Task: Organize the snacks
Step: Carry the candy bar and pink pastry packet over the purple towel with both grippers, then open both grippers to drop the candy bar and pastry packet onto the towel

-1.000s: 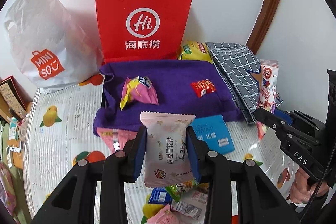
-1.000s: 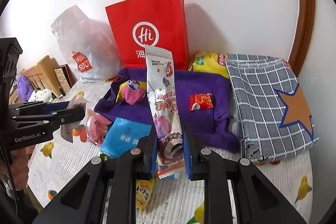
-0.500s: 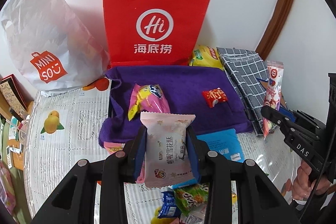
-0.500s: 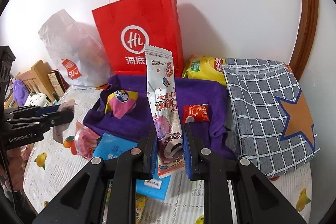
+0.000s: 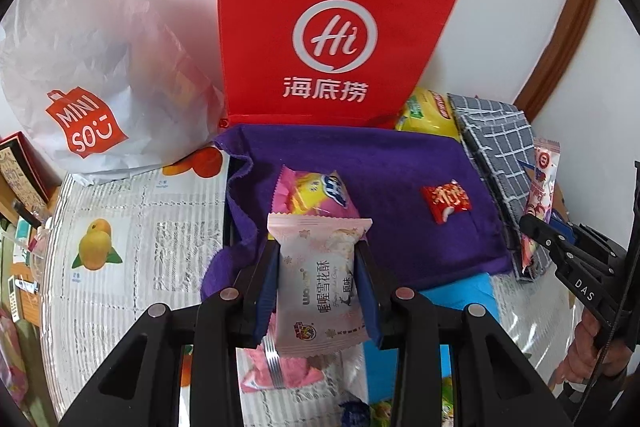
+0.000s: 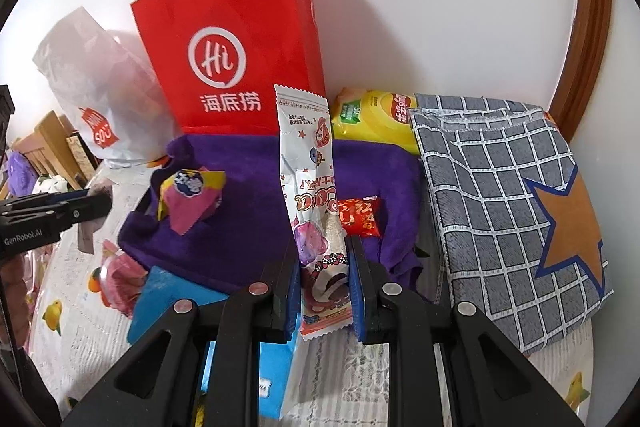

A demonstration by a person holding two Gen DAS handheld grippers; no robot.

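Note:
My left gripper (image 5: 316, 291) is shut on a pale pink snack packet (image 5: 318, 283), held upright over the near edge of a purple cloth-lined box (image 5: 380, 163). On that cloth lie a pink-and-yellow snack bag (image 5: 312, 193) and a small red candy (image 5: 446, 201). My right gripper (image 6: 324, 291) is shut on a long white snack stick packet (image 6: 310, 187), also upright in front of the purple cloth (image 6: 240, 163). In the right wrist view the pink-and-yellow bag (image 6: 190, 197) lies left of the packet and the red candy (image 6: 358, 217) right behind it.
A red paper bag (image 5: 332, 27) and a white plastic bag (image 5: 92, 67) stand against the wall. A yellow chip bag (image 6: 376, 119) and a grey checked cloth bag (image 6: 508, 207) lie at the right. A blue packet (image 6: 168, 299) and other snacks lie on the fruit-patterned tablecloth (image 5: 120, 227).
Both grippers have moved forward toward the purple cloth with their packets still held. The red bag and the cloth now look larger and closer in both views.

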